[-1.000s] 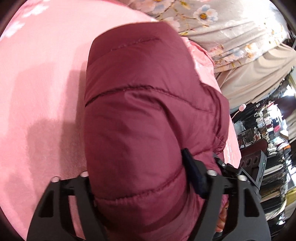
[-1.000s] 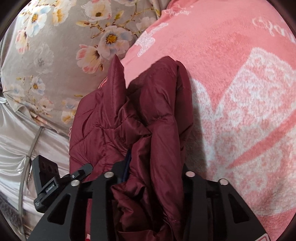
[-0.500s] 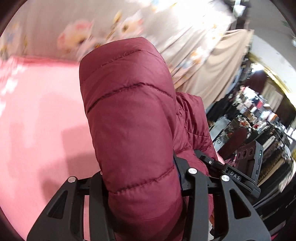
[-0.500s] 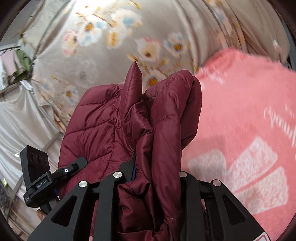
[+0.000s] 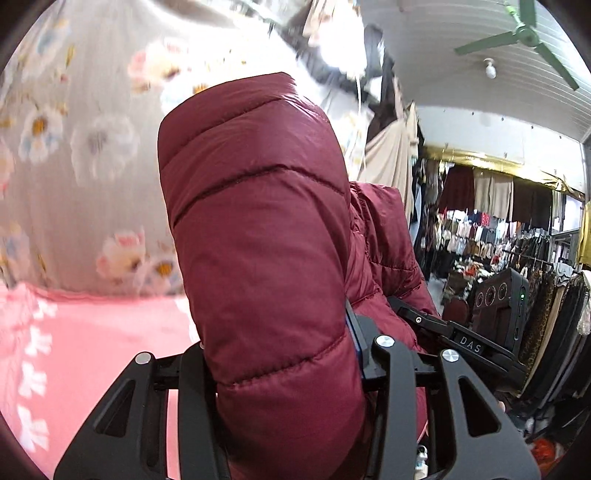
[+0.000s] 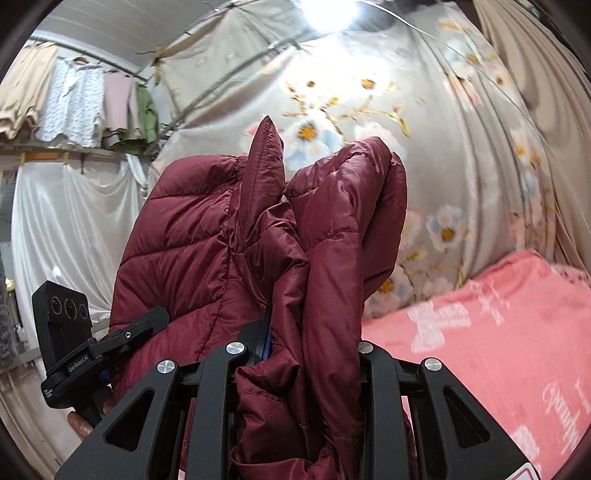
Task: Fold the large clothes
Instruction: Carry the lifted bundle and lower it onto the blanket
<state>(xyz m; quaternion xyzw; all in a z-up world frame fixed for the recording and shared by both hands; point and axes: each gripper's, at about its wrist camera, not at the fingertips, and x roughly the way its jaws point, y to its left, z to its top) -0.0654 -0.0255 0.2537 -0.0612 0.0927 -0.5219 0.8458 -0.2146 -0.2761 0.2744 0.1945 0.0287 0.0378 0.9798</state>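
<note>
A maroon quilted puffer jacket (image 5: 258, 221) hangs lifted between both grippers, above the pink blanket (image 5: 92, 350). My left gripper (image 5: 280, 350) is shut on a thick padded fold of it, and the fabric bulges up between the fingers. My right gripper (image 6: 303, 350) is shut on a bunched edge of the same jacket (image 6: 207, 240), with a pointed flap standing up. Each view shows the other gripper's black camera housing (image 5: 498, 306) (image 6: 62, 314) beside the jacket. A hand (image 6: 79, 421) holds the left one. The lower part of the jacket is hidden.
The pink blanket (image 6: 498, 332) with white print covers the surface below. A grey floral sheet (image 6: 443, 147) hangs behind it. Racks of hanging clothes (image 5: 517, 240) fill the right of the left wrist view, under a green ceiling fan (image 5: 517, 33). Garments (image 6: 74, 103) hang at the upper left.
Both grippers have risen with the jacket, off the pink blanket, and tipped from looking down to looking level. The left jaws have narrowed on the padded fold.
</note>
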